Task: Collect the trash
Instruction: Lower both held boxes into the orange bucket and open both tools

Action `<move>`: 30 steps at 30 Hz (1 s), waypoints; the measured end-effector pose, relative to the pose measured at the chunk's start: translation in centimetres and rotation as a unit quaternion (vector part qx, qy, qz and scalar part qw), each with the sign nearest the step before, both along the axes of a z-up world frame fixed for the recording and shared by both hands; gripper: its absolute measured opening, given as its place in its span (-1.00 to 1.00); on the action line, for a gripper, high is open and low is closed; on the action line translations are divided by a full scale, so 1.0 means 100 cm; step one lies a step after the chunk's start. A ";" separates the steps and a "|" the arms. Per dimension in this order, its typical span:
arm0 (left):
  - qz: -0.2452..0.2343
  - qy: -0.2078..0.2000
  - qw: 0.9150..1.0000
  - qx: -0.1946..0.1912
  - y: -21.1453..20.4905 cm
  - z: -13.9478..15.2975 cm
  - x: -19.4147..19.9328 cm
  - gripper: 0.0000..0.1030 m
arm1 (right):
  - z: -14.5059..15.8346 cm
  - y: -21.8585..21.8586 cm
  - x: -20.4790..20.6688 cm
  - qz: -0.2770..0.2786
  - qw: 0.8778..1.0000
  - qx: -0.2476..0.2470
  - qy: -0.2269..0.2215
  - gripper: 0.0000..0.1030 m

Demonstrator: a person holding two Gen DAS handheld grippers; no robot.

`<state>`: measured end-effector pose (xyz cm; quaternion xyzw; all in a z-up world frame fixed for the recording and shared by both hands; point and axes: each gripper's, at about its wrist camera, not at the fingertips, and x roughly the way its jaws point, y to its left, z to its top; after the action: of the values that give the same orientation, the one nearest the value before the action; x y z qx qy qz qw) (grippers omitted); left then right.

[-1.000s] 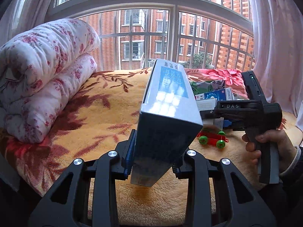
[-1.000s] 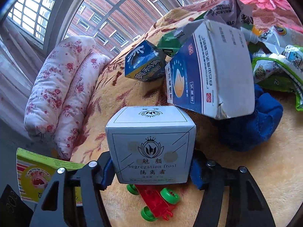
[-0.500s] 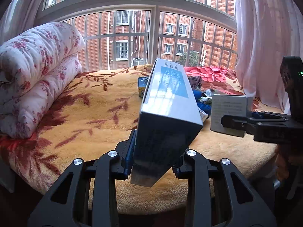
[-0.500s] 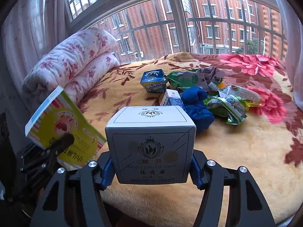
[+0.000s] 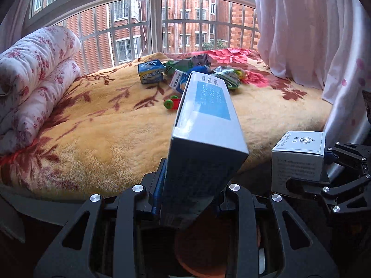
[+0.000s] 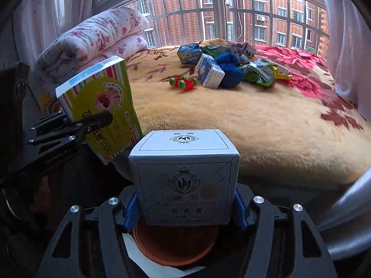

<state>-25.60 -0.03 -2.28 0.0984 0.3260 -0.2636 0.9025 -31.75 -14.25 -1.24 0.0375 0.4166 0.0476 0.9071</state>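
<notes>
My left gripper [image 5: 187, 197] is shut on a long flat box [image 5: 204, 139], grey-blue on this side; the right wrist view shows its yellow-green printed face [image 6: 104, 106]. My right gripper [image 6: 185, 208] is shut on a white cube box [image 6: 184, 178] with a crown logo, also seen in the left wrist view [image 5: 299, 159]. Both boxes hang off the bed's front edge above an orange-brown round bin [image 6: 176, 245], seen too in the left wrist view [image 5: 201, 250]. More trash lies far back on the bed: a blue carton [image 5: 150, 71], a blue-white carton [image 6: 209, 74] and green wrappers [image 6: 257, 73].
The bed has a tan floral blanket [image 6: 255, 120]. A rolled floral quilt [image 5: 32, 78] lies at the left. A red toy car with green wheels [image 6: 183, 83] and a blue cloth [image 6: 229, 69] sit by the trash. A pink curtain [image 5: 308, 30] hangs at right.
Both grippers have drawn back from the trash pile to beyond the bed's front edge, still holding their boxes. The orange-brown bin has come into view below them.
</notes>
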 end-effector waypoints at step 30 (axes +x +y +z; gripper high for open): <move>-0.110 0.270 0.935 0.201 -0.023 -0.199 0.033 0.12 | -0.178 -0.007 0.035 0.035 0.973 0.028 0.226 0.47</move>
<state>-22.28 -2.35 -22.22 0.2387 0.5907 -0.3071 0.7070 -28.24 -14.94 -19.01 0.0578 0.6104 0.0816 0.7858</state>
